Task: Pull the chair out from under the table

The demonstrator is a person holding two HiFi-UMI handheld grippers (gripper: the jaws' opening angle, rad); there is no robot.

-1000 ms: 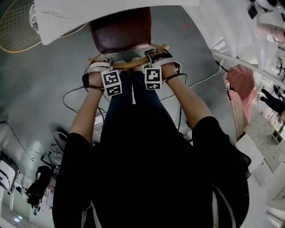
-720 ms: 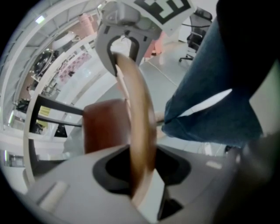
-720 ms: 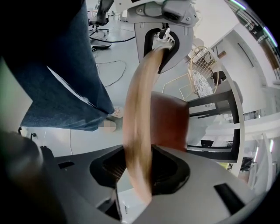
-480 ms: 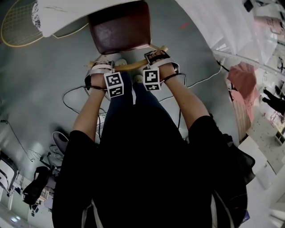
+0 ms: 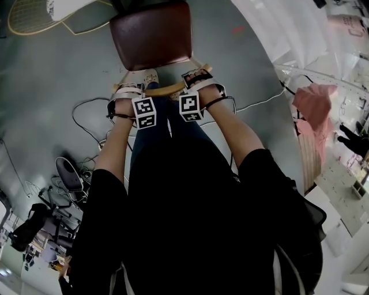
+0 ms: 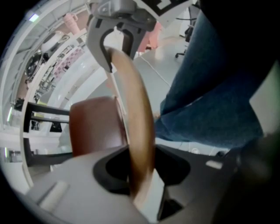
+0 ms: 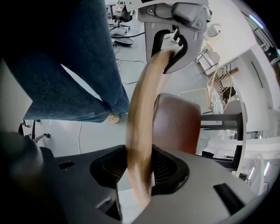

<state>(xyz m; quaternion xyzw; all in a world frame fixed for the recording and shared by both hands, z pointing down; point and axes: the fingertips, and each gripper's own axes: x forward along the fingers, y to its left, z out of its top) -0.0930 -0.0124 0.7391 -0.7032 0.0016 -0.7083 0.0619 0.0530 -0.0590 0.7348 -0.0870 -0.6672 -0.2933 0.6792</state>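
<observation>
The chair has a dark red-brown seat (image 5: 151, 34) and a curved wooden back rail (image 5: 164, 87). It stands on the grey floor below the white table's edge (image 5: 72, 6). My left gripper (image 5: 130, 89) points down and is clamped on the rail's left part. My right gripper (image 5: 196, 75) grips the right part, and its jaws are closing on the wood. In the left gripper view the rail (image 6: 133, 131) runs between the left gripper (image 6: 139, 175) pads, seat (image 6: 94, 124) behind. In the right gripper view the rail (image 7: 140, 118) sits in the right gripper (image 7: 138, 175).
The person's legs in jeans (image 5: 167, 132) stand right behind the chair back. Cables (image 5: 86, 121) trail over the floor on the left, near an office chair base (image 5: 69, 173). A pink chair (image 5: 314, 98) and white furniture (image 5: 277, 29) stand on the right.
Both grippers have drawn the back rail toward the person. The seat has slid out from under the white tabletop, which now shows only at the top edge.
</observation>
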